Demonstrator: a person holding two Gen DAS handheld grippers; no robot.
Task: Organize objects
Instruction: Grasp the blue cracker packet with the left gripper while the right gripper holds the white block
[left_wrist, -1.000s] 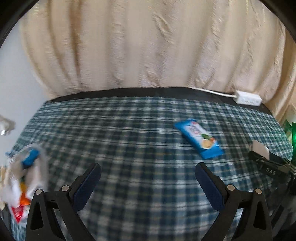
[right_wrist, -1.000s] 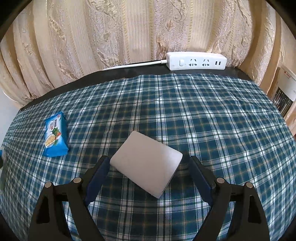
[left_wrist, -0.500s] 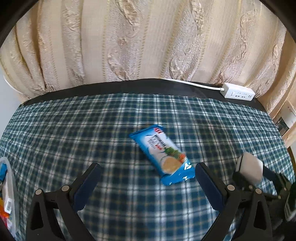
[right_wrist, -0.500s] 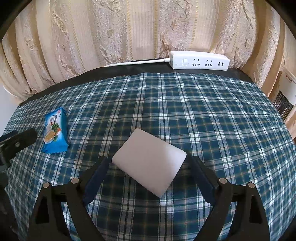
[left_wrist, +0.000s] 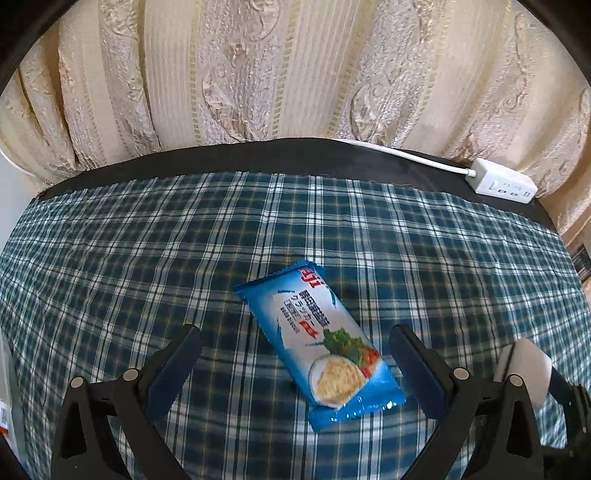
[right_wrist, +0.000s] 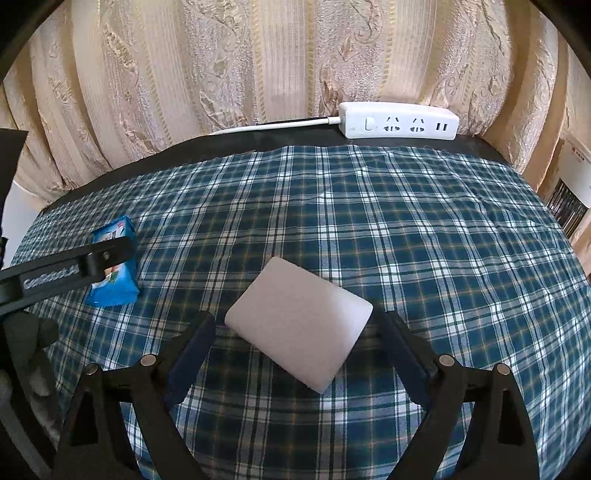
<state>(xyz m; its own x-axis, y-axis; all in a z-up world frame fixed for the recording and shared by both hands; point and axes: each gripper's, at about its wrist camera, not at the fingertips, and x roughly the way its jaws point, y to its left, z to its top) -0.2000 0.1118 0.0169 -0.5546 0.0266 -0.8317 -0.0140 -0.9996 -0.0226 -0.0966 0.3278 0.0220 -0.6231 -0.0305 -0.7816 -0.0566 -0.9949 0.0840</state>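
Note:
A blue cracker packet (left_wrist: 317, 343) lies flat on the plaid cloth, slanted, between the open fingers of my left gripper (left_wrist: 295, 360), which is empty and close around it. The packet also shows at the left of the right wrist view (right_wrist: 114, 266), partly behind the left gripper's arm. My right gripper (right_wrist: 295, 345) is shut on a white rectangular block (right_wrist: 299, 332), held a little above the cloth. The block also shows at the right edge of the left wrist view (left_wrist: 524, 369).
A white power strip (right_wrist: 399, 125) with its cable lies at the table's back edge in front of a beige curtain (right_wrist: 258, 55). A blue plaid cloth (right_wrist: 443, 240) covers the table. A bag of items peeks in at the left edge of the left wrist view (left_wrist: 5, 406).
My left gripper has swung right and forward from the bag at the left, so the blue packet now lies between its fingers. My right gripper has kept the white block and barely moved.

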